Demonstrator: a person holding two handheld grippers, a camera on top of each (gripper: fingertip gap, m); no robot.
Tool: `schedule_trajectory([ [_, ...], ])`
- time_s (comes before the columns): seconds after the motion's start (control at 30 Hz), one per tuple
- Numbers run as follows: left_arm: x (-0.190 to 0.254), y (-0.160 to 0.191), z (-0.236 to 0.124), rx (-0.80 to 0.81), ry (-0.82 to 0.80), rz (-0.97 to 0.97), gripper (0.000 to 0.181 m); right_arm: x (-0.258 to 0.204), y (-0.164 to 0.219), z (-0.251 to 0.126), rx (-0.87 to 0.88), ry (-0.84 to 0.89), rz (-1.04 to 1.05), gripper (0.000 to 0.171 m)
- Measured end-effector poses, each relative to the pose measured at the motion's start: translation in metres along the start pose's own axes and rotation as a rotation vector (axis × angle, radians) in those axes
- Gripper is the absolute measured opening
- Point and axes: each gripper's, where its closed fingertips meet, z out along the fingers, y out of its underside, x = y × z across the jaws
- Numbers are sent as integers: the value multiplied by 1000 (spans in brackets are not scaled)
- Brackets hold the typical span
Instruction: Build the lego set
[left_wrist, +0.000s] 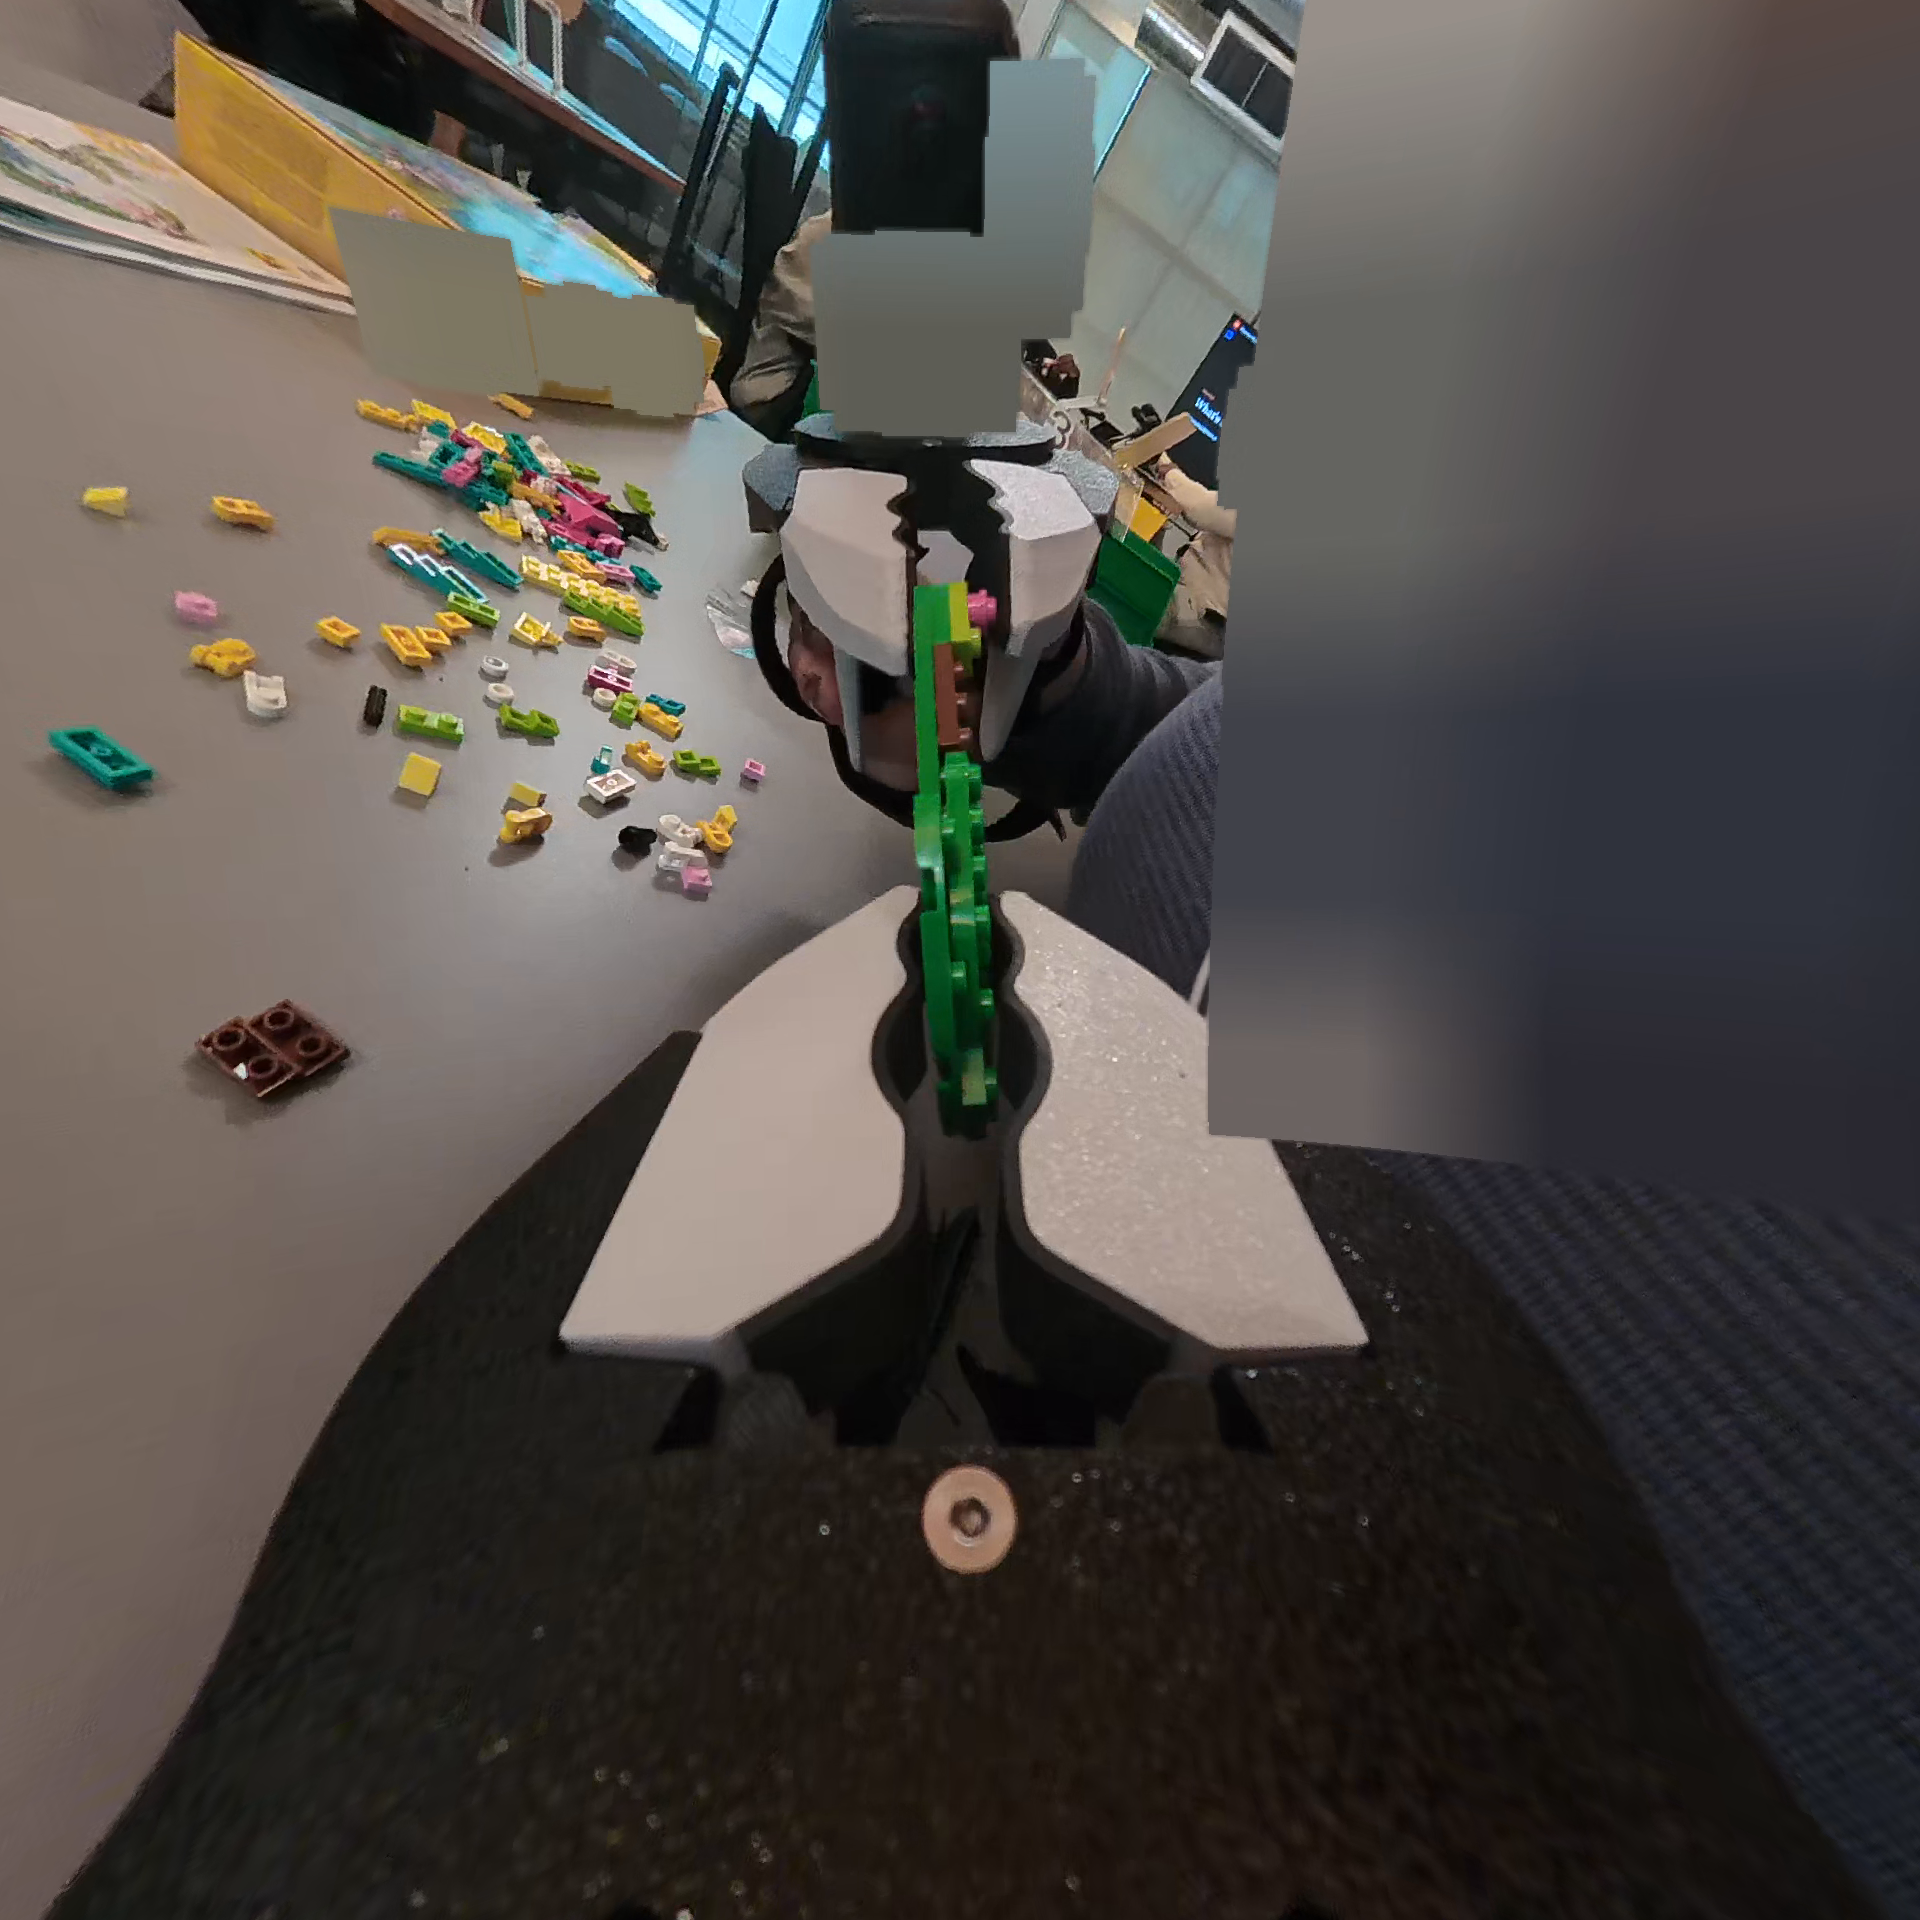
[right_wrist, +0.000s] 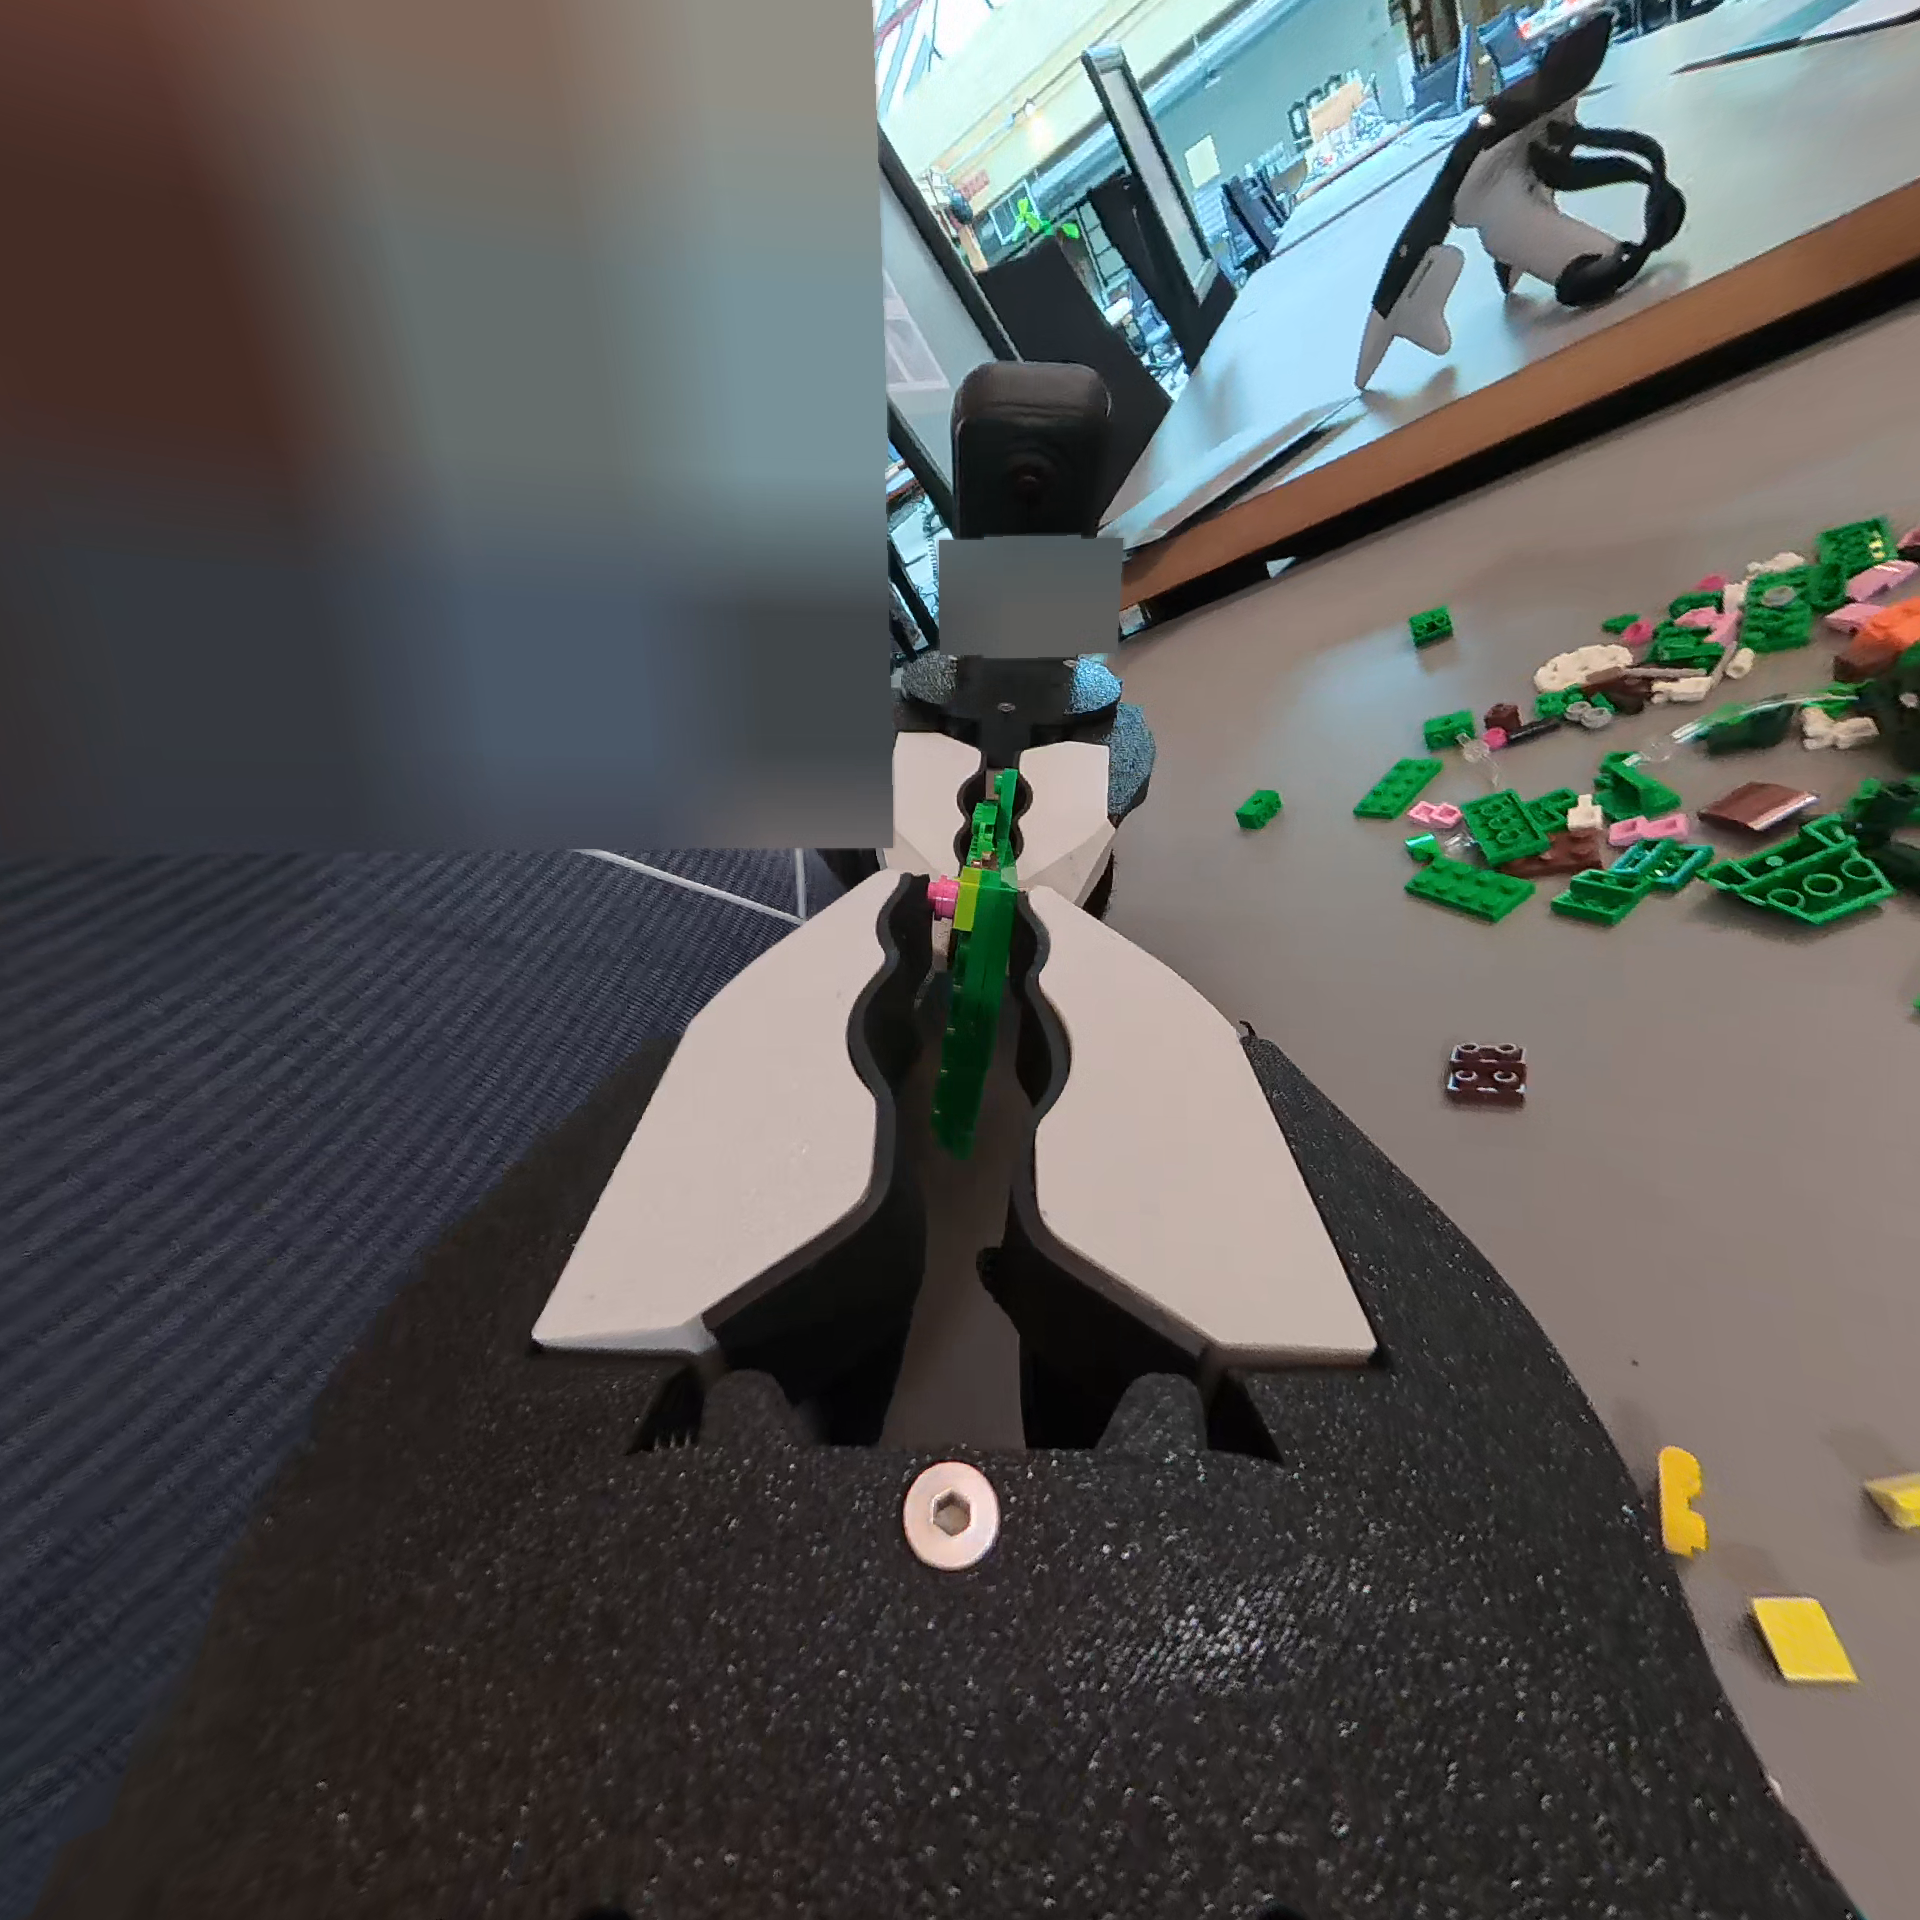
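A green lego assembly (left_wrist: 956, 935) of stacked plates, with brown, lime and pink pieces at one end, is held edge-on above the grey table (left_wrist: 260, 935). My left gripper (left_wrist: 961, 935) is shut on its plain green end. My right gripper (left_wrist: 951, 613) faces it and is shut on the end with the pink piece. In the right wrist view my right gripper (right_wrist: 971, 914) clamps the assembly (right_wrist: 971, 1029), and my left gripper (right_wrist: 997, 821) grips its far end. The two grippers meet tip to tip.
Loose yellow, teal, pink and lime pieces (left_wrist: 520, 582) lie scattered left, with a brown plate (left_wrist: 272, 1044) nearer. Green and brown pieces (right_wrist: 1662, 790) lie right, with a brown plate (right_wrist: 1488, 1073). An open instruction booklet (left_wrist: 114, 197) and yellow box (left_wrist: 312, 177) lie at the back. A spare gripper (right_wrist: 1507, 218) rests on another table.
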Motion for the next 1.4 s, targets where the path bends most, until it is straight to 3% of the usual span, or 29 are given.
schedule_trajectory([
  [0.27,0,8,7,-59,16,24,9,-3,12,-8,-137,-68,-98,14],
  [0.43,-8,5,9,-32,32,-116,9,7,9,-11,-106,-49,-76,15],
  [0.53,-12,2,12,11,81,-302,9,20,9,-17,-96,48,-139,56],
  [0.6,-16,4,15,19,92,-432,8,29,3,-25,-52,156,-237,67],
  [0.8,-35,22,16,-4,27,-600,8,52,-28,-93,261,666,-612,61],
  [0.9,-37,24,16,0,18,-631,8,57,-27,-120,317,851,-730,57],
  [1.13,-44,22,12,42,33,-715,8,59,-22,-114,233,873,-796,53],
  [1.4,-49,28,14,11,-14,-721,8,57,-33,-136,340,971,-780,52],
])
